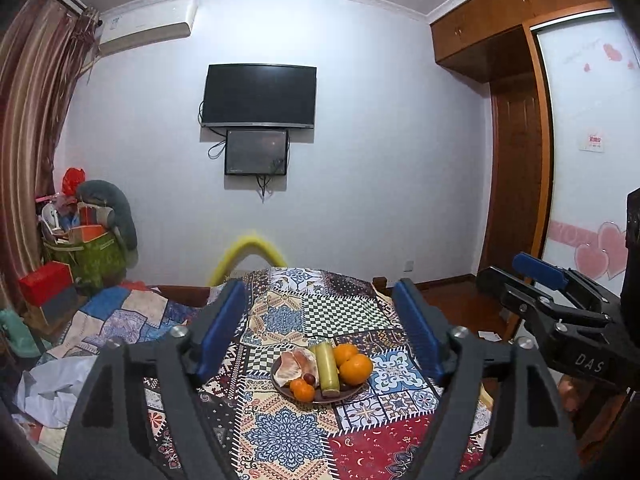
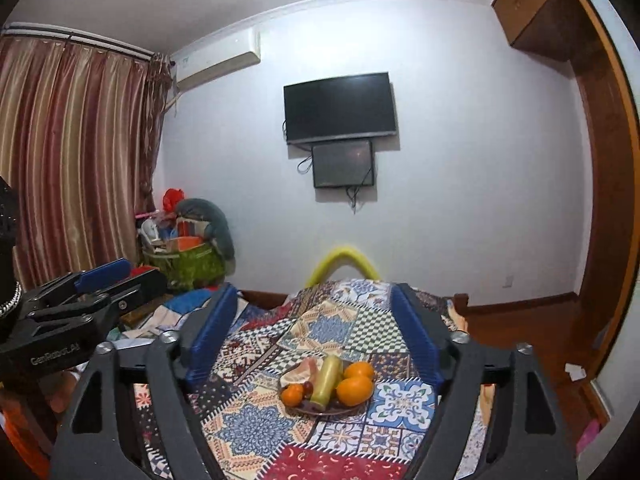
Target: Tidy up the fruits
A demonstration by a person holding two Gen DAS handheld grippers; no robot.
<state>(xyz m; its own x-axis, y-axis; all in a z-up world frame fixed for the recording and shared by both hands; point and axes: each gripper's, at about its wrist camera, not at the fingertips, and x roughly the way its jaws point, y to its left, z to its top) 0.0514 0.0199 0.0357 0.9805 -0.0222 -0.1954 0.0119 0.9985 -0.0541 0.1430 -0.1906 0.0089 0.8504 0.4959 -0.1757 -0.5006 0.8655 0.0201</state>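
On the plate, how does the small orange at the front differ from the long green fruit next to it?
The small orange is round and bright orange; the long green fruit is an elongated, pale yellow-green cylinder. The small orange is much the smaller and sits at the near left rim, while the long green fruit lies lengthwise across the middle, its cut end towards the camera. Both rest on the same brown plate, untouched by either gripper.

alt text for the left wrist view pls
A plate of fruit sits on a patchwork cloth, framed by the open, empty left claw. The right claw shows at the right edge; a dark TV hangs on the wall behind.
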